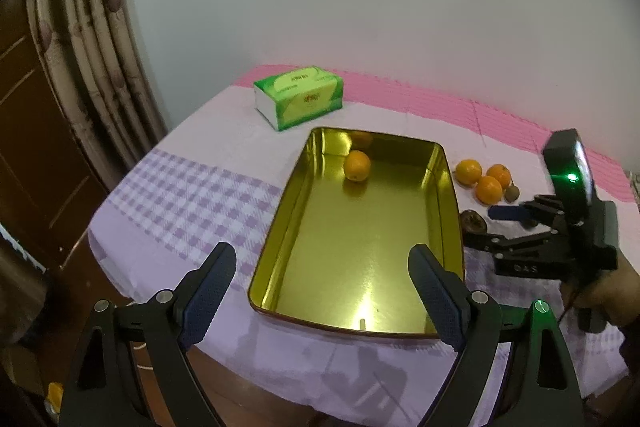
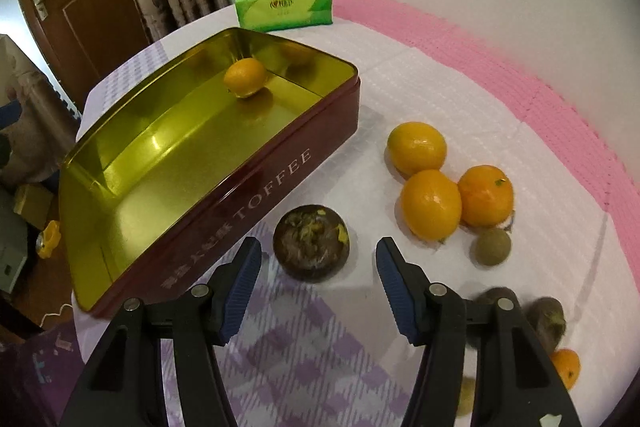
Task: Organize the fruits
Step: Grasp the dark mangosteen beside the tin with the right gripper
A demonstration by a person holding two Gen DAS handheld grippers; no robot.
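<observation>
the right gripper [image 2: 318, 291] stood partly open w/ nothing between its pads, pointed down at a dark brown fruit [image 2: 311, 242] that sat on the cloth just off the tin's [image 2: 248, 183] long red side, at abt 12 o'clock from the fingertips. the left gripper [image 1: 320, 297] was wide open & empty, hanging over the tin's near end. judged by looks, the brown fruit was round, light and prob. soft or wrinkled w/ a rough top, so a gentle squeeze across its widest part, sides not top, seemed safest; a hard pinch could bruise it or it might roll. the oranges looked firm, smooth and a bit slippery, best taken across the middle too. count: 1 orange [image 2: 245, 77] inside the tin at its far end; 3 oranges [image 2: 430, 205] bunched together on the cloth at abt 2 o'clock from the brown fruit; 1 small greenish-brown fruit [image 2: 493, 247] touching that bunch; 2 more dark fruits [image 2: 546, 315] and 1 orange [image 2: 566, 367] at 4 o'clock, partly hidden behind the right finger, plus a yellowish bit too blurred to tell. 1 tissue pack [image 2: 286, 3] sat beyond the tin at 12 o'clock.
</observation>
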